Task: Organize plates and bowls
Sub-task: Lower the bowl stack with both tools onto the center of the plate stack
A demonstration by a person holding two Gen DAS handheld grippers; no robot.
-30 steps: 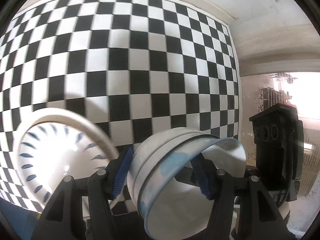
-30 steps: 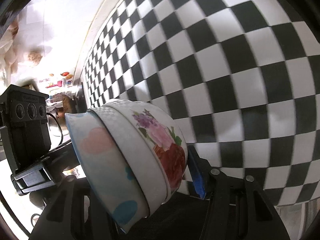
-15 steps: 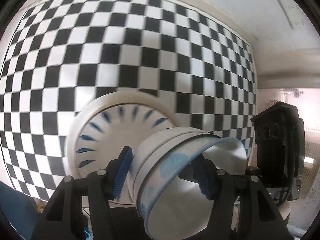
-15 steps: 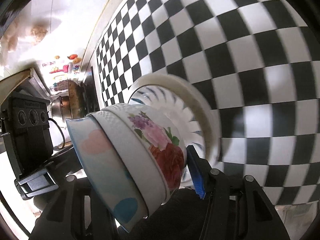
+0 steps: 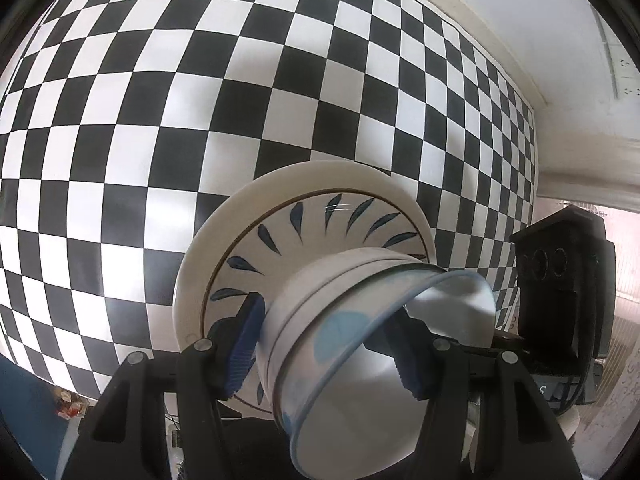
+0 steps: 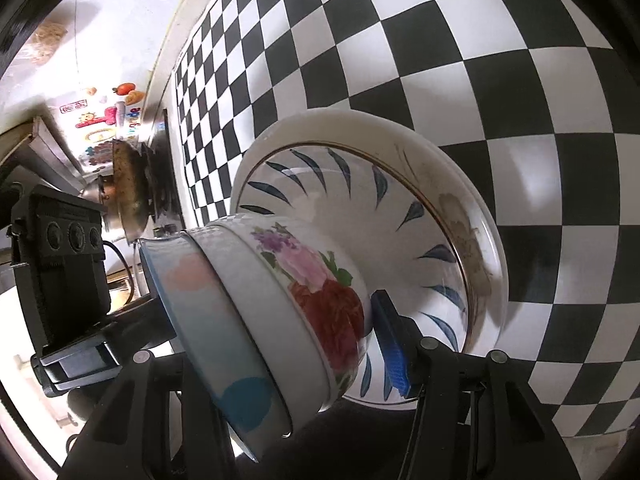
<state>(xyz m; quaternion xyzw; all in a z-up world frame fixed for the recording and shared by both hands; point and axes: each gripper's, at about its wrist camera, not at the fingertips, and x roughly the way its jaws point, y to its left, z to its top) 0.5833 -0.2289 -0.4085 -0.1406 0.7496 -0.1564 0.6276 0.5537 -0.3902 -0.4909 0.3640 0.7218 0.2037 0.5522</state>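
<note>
Low in the centre of the left wrist view, the left tool (image 5: 328, 344) pinches a nested pair of bowls (image 5: 360, 344) between its blue pads, one pad outside the wall at lower left, the other inside the mouth at lower right. The pair lies tipped on its side: its axis runs from the lower right of the frame up toward the middle, mouth toward the camera, base toward a stack of plates (image 5: 304, 240) with blue leaf strokes. Whether the base touches the plates cannot be told.

From the right wrist view, the right tool (image 6: 276, 344) clamps the same bowls: its blue pad presses the flowered outer bowl (image 6: 320, 292) at centre right, while the other finger is hidden behind the pale inner bowl (image 6: 208, 320) with pink and blue patches. Here the mouth faces lower left and the base points toward the plate stack (image 6: 440, 208) at centre right.

Beneath the plates spreads the black-and-white checkered bench (image 5: 160, 120), filling most of both frames. Each view shows the opposite handle's black camera block (image 5: 560, 280) at its edge. A metal pot (image 6: 124, 196) stands at the far left of the right view.
</note>
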